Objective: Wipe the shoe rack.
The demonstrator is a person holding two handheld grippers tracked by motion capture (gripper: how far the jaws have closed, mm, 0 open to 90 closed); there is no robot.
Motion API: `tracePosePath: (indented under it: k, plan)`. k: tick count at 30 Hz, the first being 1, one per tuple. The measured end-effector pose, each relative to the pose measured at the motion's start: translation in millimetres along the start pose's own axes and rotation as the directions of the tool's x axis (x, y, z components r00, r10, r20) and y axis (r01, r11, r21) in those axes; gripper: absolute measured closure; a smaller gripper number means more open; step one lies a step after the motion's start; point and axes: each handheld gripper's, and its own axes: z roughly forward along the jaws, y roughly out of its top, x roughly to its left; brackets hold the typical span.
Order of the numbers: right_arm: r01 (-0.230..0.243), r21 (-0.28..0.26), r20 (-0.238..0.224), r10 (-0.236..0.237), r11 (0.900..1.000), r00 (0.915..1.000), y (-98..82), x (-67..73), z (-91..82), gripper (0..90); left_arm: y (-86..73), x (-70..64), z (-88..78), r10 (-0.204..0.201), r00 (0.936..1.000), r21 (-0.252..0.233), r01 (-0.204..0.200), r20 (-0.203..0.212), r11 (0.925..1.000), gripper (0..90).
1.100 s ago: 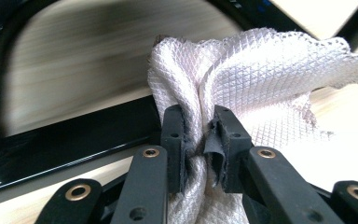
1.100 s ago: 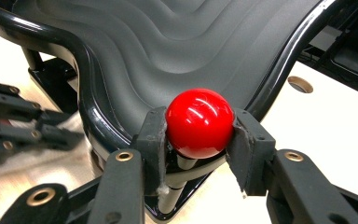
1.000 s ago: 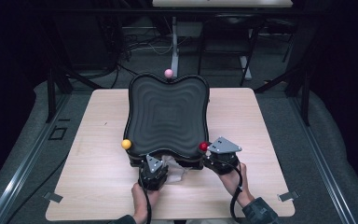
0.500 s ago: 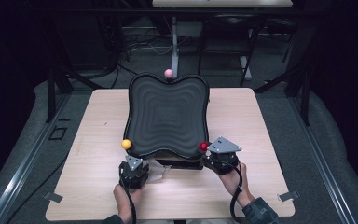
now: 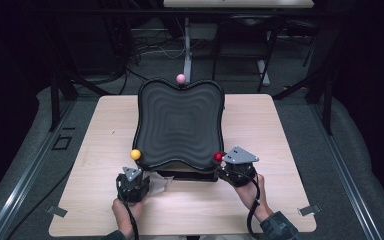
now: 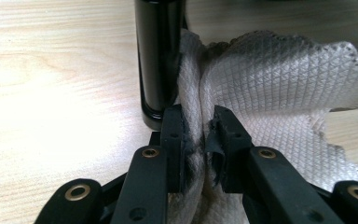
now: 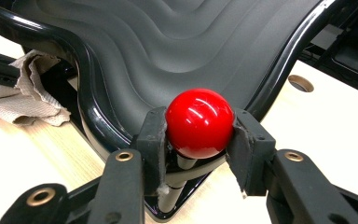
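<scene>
A black wavy-ribbed tray stands on a base in the middle of the table. It carries a pink ball at its far edge, a yellow ball at its near left corner and a red ball at its near right corner. My right gripper is shut on the red ball, one pad on each side of it. My left gripper sits below the yellow ball and is shut on a whitish woven cloth, right beside a black upright post. The cloth trails to the right along the tray's front.
The wooden table has bare surface to the left, right and front of the tray. A small round hole is set in the tabletop by the tray's right edge. Dark floor, cables and frame legs lie beyond the table.
My left gripper has slid leftward along the tray's front edge, dragging the cloth with it. The right gripper has stayed on the red ball.
</scene>
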Motion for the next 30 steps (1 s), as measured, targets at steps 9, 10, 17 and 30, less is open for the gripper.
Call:
tracePosePath:
  k: [9,10,17,30]
  plan:
    - [0.0,0.011,-0.011,0.0,1.0,0.9999,0.7,-0.5,-0.5,59.9,0.9,-30.2,-12.2,0.096,0.9922,-0.059,-0.091,0.079,0.9941,76.7]
    - [-0.001,0.01,-0.009,0.001,1.0,1.0,0.8,-0.4,-0.4,59.9,1.1,-34.8,-12.9,0.108,0.9904,-0.068,-0.102,0.086,0.9925,76.7]
    - [-0.003,0.006,-0.012,0.003,1.0,0.9999,0.9,-0.6,0.2,59.8,3.7,-62.6,-10.2,0.151,0.9767,-0.103,-0.137,0.152,0.9852,76.7]
    - [-0.004,0.011,-0.01,0.004,1.0,0.9999,0.9,-0.9,-0.4,59.8,5.5,-108.8,10.0,0.183,0.9463,-0.124,-0.154,0.267,0.9802,76.6]
